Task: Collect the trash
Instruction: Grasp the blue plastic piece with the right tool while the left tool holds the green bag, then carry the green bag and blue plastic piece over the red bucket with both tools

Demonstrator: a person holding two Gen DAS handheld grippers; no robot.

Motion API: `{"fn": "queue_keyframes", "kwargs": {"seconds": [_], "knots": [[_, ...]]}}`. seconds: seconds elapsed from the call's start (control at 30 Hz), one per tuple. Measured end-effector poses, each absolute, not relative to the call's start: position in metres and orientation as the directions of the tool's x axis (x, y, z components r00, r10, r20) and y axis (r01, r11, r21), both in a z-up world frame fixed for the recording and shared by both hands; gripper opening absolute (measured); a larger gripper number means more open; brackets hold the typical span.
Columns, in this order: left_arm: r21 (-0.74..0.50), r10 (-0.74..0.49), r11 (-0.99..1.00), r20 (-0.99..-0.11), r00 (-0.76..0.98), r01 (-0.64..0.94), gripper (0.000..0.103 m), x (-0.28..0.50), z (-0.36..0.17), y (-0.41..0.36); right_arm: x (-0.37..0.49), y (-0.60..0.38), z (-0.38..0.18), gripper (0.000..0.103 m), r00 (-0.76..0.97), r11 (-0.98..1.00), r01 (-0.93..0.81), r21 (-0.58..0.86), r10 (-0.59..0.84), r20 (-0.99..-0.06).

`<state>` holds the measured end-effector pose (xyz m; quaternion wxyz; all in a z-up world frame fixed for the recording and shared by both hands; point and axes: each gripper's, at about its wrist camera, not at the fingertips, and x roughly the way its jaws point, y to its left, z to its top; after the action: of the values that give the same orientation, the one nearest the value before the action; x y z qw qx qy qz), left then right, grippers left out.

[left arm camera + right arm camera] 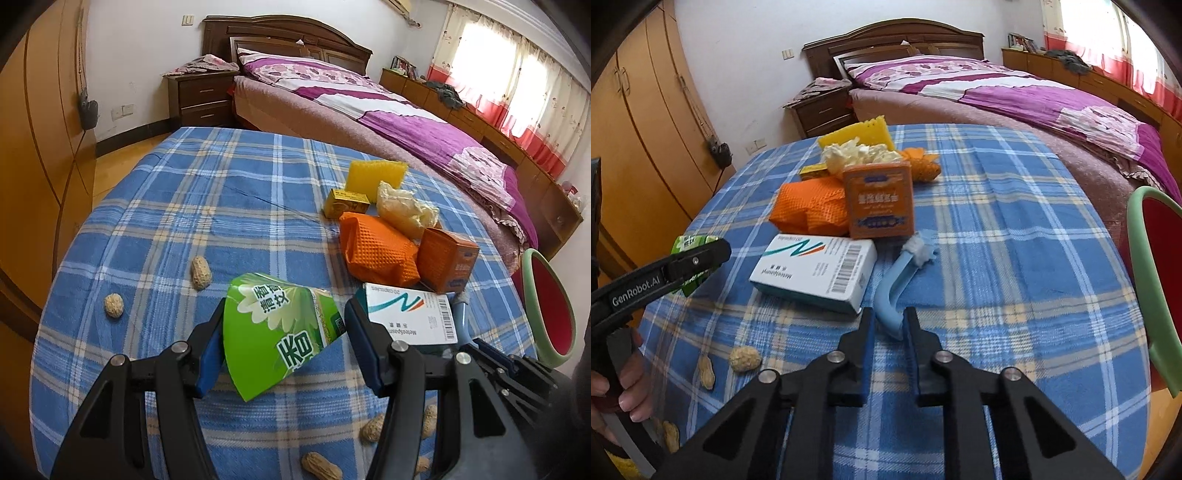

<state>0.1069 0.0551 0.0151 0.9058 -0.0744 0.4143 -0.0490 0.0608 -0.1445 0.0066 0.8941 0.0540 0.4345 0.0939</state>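
Observation:
My left gripper [284, 332] is shut on a green crumpled carton [277, 328], held just above the blue plaid table; it also shows at the left of the right wrist view [698, 258]. My right gripper [889, 325] is shut on the handle of a blue toothbrush [905, 269] that lies on the cloth. A white medicine box [816, 273] lies just left of the toothbrush. Behind it stand an orange box [881, 201], an orange mesh bag [809, 210], crumpled plastic [857, 155] and a yellow sponge [857, 134].
Peanut shells lie on the plaid table [1015, 240], such as one shell [201, 272], another [113, 305] and one near me [745, 358]. A red bin with a green rim [1160, 266] stands at the table's right edge. A bed [1015, 88] lies beyond.

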Motion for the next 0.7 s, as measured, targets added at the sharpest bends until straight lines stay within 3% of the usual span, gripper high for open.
{"fn": "queue_keyframes", "kwargs": {"seconds": [0.13, 0.7], "knots": [[-0.181, -0.164, 0.983, -0.739, 0.654, 0.042, 0.061, 0.103, 0.018, 0.050, 0.054, -0.149, 0.011, 0.008, 0.626, 0.975, -0.123, 0.183, 0.219, -0.749], [-0.200, -0.246, 0.969, -0.709, 0.661, 0.147, 0.061, 0.085, 0.043, 0.014, 0.005, -0.191, 0.063, 0.008, 0.754, 0.968, -0.089, 0.234, 0.219, -0.620]]}}
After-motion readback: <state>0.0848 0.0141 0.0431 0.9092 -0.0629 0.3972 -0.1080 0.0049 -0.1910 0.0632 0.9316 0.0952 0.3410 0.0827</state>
